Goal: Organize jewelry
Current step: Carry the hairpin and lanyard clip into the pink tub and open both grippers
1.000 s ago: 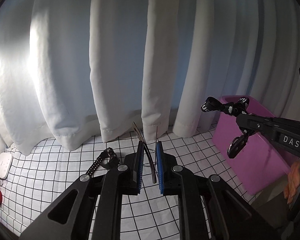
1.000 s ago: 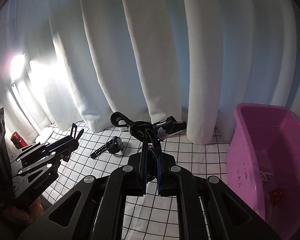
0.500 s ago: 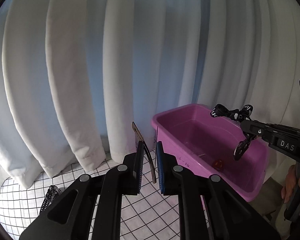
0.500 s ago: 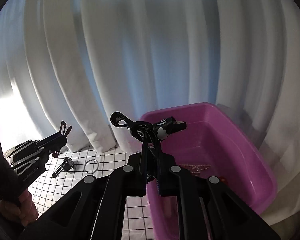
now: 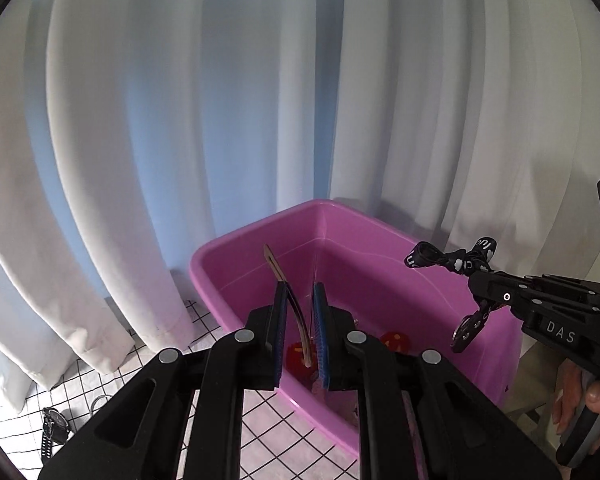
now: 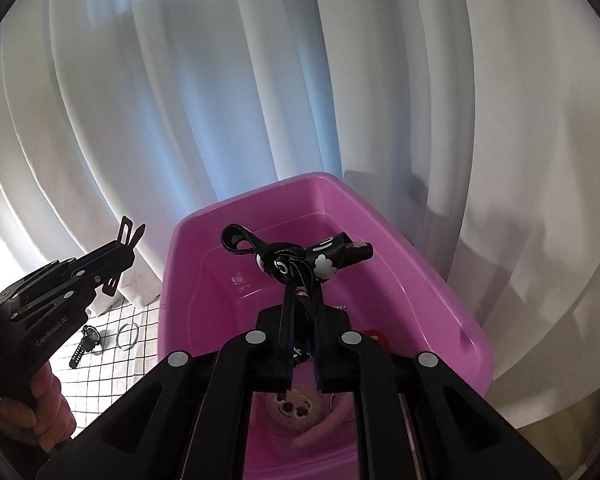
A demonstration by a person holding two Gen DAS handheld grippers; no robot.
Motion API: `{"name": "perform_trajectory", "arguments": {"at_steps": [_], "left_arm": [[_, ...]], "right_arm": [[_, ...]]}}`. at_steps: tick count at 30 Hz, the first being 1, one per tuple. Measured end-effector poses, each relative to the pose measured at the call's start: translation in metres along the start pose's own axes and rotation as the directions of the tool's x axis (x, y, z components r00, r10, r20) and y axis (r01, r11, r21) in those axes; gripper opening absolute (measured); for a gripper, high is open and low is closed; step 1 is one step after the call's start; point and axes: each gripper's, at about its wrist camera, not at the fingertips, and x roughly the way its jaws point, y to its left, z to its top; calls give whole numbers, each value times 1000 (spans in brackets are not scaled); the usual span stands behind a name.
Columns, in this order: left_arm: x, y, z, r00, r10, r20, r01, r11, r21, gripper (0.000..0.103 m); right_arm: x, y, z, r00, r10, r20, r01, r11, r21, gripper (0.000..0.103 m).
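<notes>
My left gripper (image 5: 300,294) is shut on a thin dark hair clip (image 5: 278,270) that stands up between its blue pads, just over the near left part of the pink tub (image 5: 236,248). The right wrist view shows the same left gripper (image 6: 120,250) at the left, beside the pink tub (image 6: 384,236). My right gripper (image 6: 302,286) is shut on a black ribbon bow with white prints (image 6: 296,256), held above the tub's inside. From the left wrist, the right gripper (image 5: 478,280) and its bow (image 5: 452,258) hang over the tub's right side.
Small red pieces (image 5: 396,340) and a pink soft-faced item (image 6: 292,404) lie in the tub. On the checked cloth (image 6: 112,364) to the left lie a black watch (image 6: 86,338) and a thin ring (image 6: 127,334). White curtains (image 5: 180,120) hang close behind. A hand (image 6: 40,412) holds the left gripper's handle.
Both grippers have swung right from over the checked cloth to over the pink tub, each keeping its item. The watch and ring have slid to the left edge of view.
</notes>
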Motion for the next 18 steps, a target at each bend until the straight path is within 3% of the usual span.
{"name": "perform_trajectory", "arguments": {"at_steps": [9, 18], "left_arm": [[63, -25, 2, 989, -7, -145, 5, 1000, -15, 13], [86, -31, -1, 975, 26, -220, -30, 999, -14, 15]], "right_arm": [[39, -28, -4, 996, -1, -93, 4, 999, 36, 7], [54, -36, -4, 990, -4, -142, 9, 1000, 29, 8]]}}
